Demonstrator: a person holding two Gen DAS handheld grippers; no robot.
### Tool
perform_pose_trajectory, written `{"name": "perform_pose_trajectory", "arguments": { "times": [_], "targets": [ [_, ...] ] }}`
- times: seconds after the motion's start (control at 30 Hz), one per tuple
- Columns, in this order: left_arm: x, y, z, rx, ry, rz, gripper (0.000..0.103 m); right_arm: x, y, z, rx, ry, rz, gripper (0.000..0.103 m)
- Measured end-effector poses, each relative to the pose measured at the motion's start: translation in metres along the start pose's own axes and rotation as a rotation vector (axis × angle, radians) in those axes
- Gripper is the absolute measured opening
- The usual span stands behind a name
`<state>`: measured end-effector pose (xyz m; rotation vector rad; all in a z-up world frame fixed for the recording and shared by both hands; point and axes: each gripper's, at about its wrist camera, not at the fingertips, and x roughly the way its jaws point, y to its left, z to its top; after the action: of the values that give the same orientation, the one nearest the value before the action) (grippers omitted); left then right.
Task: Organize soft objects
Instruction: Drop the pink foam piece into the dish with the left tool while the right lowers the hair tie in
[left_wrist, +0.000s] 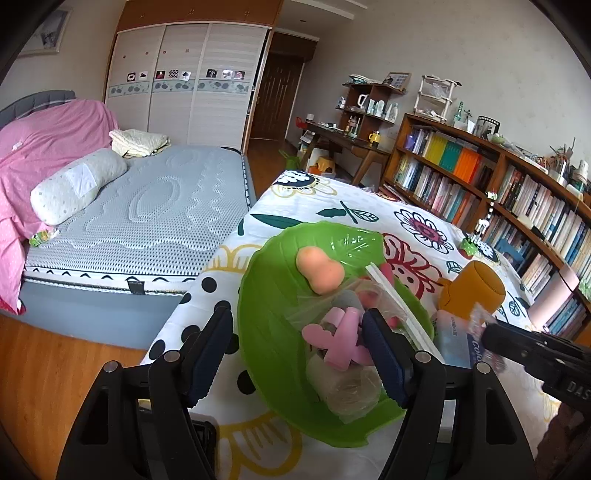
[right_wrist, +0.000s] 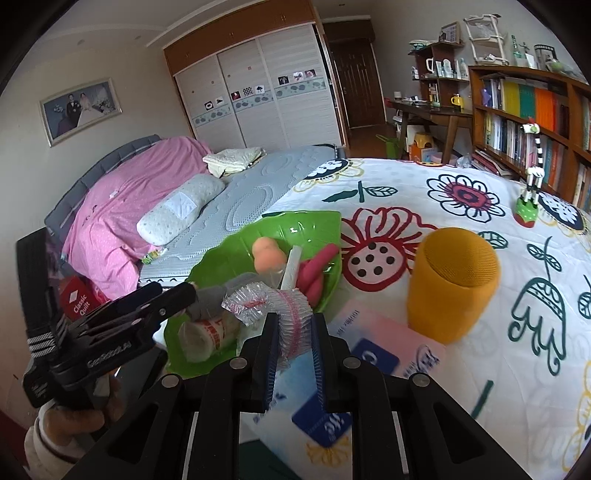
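Note:
A green leaf-shaped bowl (left_wrist: 266, 295) (right_wrist: 236, 251) sits on a floral cloth. In it lie a peach gourd-shaped sponge (left_wrist: 319, 267) (right_wrist: 267, 256), pink foam pieces (left_wrist: 340, 339), a clear zip bag (left_wrist: 391, 295) and a wrapped white roll (left_wrist: 351, 387) (right_wrist: 207, 336). My left gripper (left_wrist: 295, 315) (right_wrist: 186, 291) hangs open over the bowl, its fingers either side of the pink pieces. My right gripper (right_wrist: 294, 321) (left_wrist: 487, 328) is shut on a crinkly clear wrapper with pink print (right_wrist: 291, 314) (left_wrist: 480, 314) at the bowl's right rim.
A yellow cylinder (right_wrist: 452, 284) (left_wrist: 472, 288) and a pink-blue tissue pack (right_wrist: 376, 354) lie right of the bowl. A zebra figurine (right_wrist: 528, 206) stands farther right. A bed (left_wrist: 166, 206) is on the left, bookshelves (left_wrist: 480, 184) on the right. A hand (right_wrist: 70, 421) holds the left gripper.

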<state>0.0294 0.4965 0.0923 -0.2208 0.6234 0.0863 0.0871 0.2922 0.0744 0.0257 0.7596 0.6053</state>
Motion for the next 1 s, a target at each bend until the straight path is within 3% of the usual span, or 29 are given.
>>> {"name": "perform_pose_trajectory", "arguments": {
  "times": [0.17,0.47,0.83,1.0],
  "targets": [
    [0.0,0.007,0.001,-0.014,-0.007,0.029,0.08,0.022,0.011,0.005,-0.025,0.051,0.004,0.018],
    [0.006,0.02,-0.002,-0.025,-0.01,0.062,0.081,0.052,0.025,0.003,0.004,0.156,0.072,0.019],
    [0.01,0.022,-0.005,-0.004,-0.009,0.077,0.081,0.048,0.026,0.003,0.016,0.142,0.077,0.02],
    [0.009,0.02,-0.006,0.0,-0.012,0.079,0.085,0.032,0.024,0.006,0.038,0.08,0.085,0.035]
  ]
}}
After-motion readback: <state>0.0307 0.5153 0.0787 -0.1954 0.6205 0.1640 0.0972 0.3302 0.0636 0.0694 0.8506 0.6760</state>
